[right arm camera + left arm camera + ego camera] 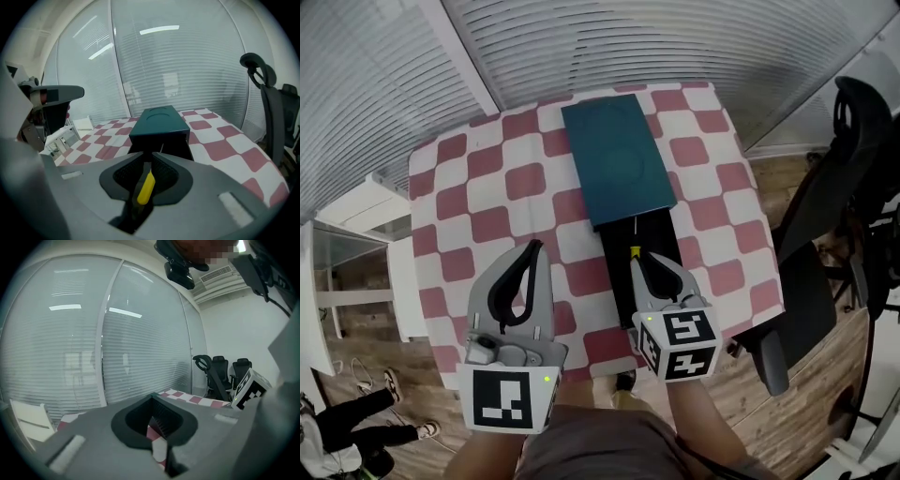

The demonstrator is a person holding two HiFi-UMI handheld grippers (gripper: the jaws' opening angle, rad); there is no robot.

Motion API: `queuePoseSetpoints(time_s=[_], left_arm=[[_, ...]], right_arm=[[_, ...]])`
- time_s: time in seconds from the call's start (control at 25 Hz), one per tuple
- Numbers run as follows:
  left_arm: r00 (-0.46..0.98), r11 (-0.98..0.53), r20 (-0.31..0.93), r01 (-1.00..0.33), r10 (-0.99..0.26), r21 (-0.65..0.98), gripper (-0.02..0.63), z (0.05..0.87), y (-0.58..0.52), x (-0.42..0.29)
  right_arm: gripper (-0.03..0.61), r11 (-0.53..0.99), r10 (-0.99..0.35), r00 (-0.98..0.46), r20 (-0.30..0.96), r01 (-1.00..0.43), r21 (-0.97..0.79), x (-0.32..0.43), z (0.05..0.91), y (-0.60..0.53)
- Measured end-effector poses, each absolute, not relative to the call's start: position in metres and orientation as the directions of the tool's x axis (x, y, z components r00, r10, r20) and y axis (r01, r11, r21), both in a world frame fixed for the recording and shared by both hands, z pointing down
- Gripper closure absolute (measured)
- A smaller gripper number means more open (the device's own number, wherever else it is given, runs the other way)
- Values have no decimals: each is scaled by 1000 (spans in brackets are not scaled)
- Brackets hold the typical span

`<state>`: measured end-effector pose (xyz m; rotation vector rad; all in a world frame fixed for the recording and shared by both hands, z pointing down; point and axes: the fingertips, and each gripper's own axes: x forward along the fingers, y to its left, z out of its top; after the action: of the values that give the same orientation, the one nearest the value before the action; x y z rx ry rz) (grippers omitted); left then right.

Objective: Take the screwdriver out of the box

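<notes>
Jaws of the right gripper stand partly open with a narrow gap. The yellow handle of the screwdriver shows in that gap, but no pad is seen pressing on it, so it is not judged to be held. Jaws of the left gripper meet at the tips and carry nothing; only chequered cloth shows through the loop behind them.

Location: the screwdriver lies lengthwise in the black tray of the box, with its handle at the near end and its thin shaft running away under the teal cover. The cover is pushed back over the far part of the tray. The right gripper hangs over the tray's near end, and the left gripper hangs beside it over the table, apart from the box.

Handling, as judged: a small, light, rigid tool. The smooth plastic handle may slip or roll between the pads, and the shaft is too thin to grip securely. Take hold across the middle of the handle and lift clear of the tray walls. The tray is light and may shift.

Count:
- screwdriver, one
- box, one, in two parts (tray and cover)
- grippers, two
- table, one
</notes>
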<state>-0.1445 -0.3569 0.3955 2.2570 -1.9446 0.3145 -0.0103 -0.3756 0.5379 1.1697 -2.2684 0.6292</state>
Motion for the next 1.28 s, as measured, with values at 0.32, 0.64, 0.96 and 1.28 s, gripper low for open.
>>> queuePoseSetpoints(time_s=[0.32, 0.64, 0.96, 1.28], left_arm=[[148, -155, 260, -988, -954, -5, 614, 404, -369, -157], [148, -149, 267, -989, -952, 15, 614, 410, -378, -166], [132, -133, 265, -991, -955, 13, 614, 410, -384, -173], [131, -133, 255, -991, -958, 9, 614, 403, -379, -170]], right_arm=[[456, 490, -569, -427, 703, -862, -127, -14, 558, -385], [419, 501, -439, -361, 823, -859, -109, -15, 585, -382], [477, 517, -395, -309, 865, -853, -69, -12, 596, -381], [482, 513, -407, -352, 843, -851, -107, -12, 578, -378]])
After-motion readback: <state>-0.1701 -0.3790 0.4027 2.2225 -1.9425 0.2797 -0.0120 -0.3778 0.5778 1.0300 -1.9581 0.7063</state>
